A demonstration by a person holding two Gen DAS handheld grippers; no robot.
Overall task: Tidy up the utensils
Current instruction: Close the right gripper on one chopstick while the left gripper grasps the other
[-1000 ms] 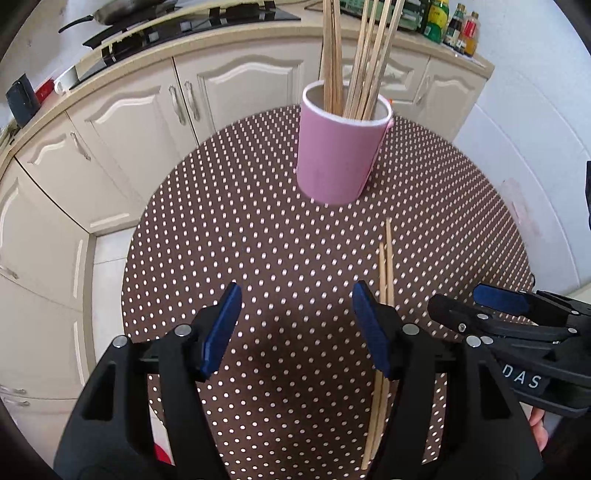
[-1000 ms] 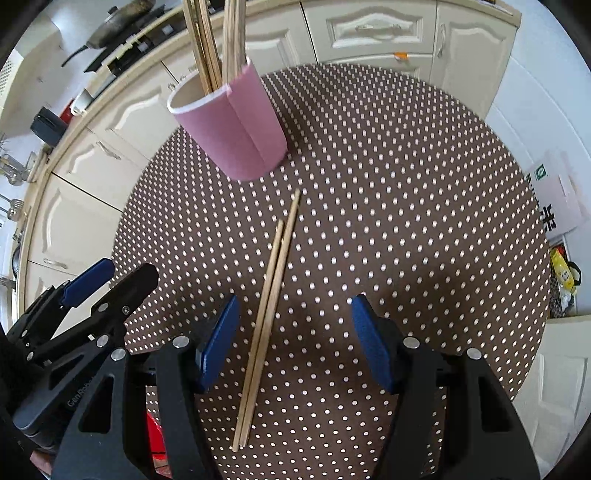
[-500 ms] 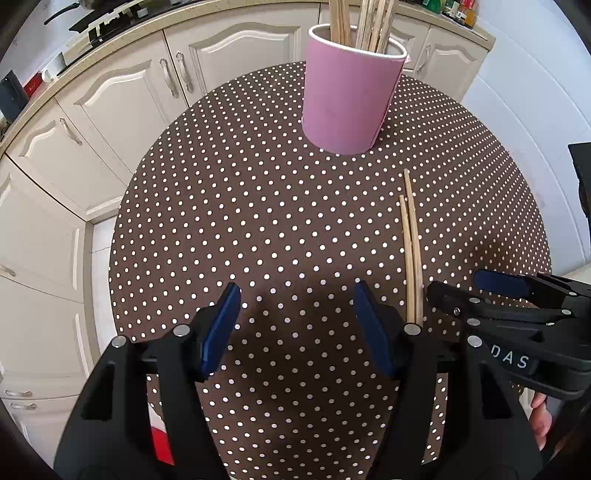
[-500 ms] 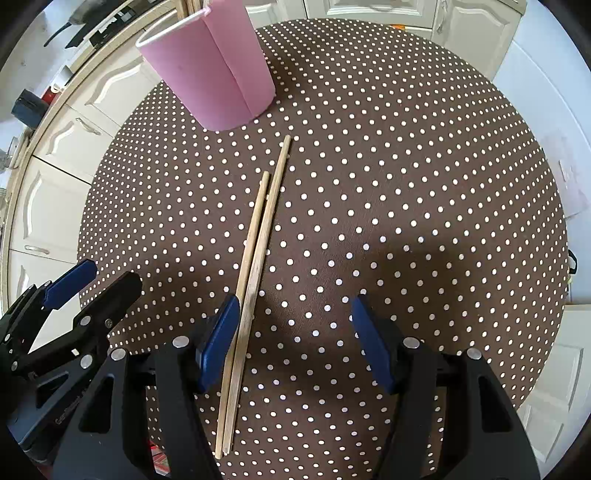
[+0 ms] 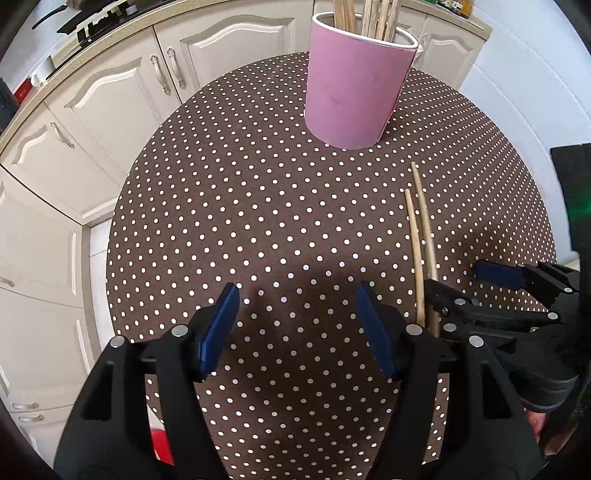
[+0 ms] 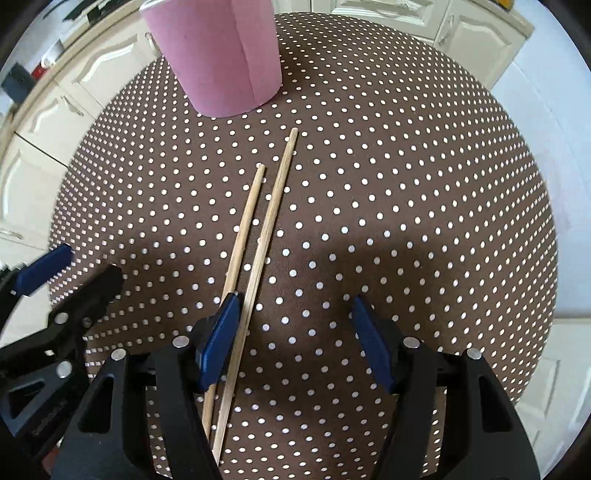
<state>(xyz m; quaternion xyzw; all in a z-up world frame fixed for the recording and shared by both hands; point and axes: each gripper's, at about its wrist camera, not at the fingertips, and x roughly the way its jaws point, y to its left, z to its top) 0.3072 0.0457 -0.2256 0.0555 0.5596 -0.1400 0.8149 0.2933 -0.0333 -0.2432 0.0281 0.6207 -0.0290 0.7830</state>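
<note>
- Step judged: pickup of two loose chopsticks (image 6: 258, 236), laid side by side mid-table, pointing toward pink cup (image 6: 221, 59) near far edge.
- Right gripper (image 6: 291, 332) spread, jaws just been narrowing; one stick between them, other under left pad, none pinched.
- Left gripper (image 5: 295, 325) spread, nothing between.
- Next: both sticks centred, then clamped.
- Cup: many upright chopsticks (image 5: 369, 18) held.

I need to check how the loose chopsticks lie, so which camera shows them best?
The right wrist view: the two chopsticks lie side by side on the dotted tablecloth, seen almost end to end, running under the right tongs. In the left wrist view they sit at the right edge, their near ends hidden.
</note>
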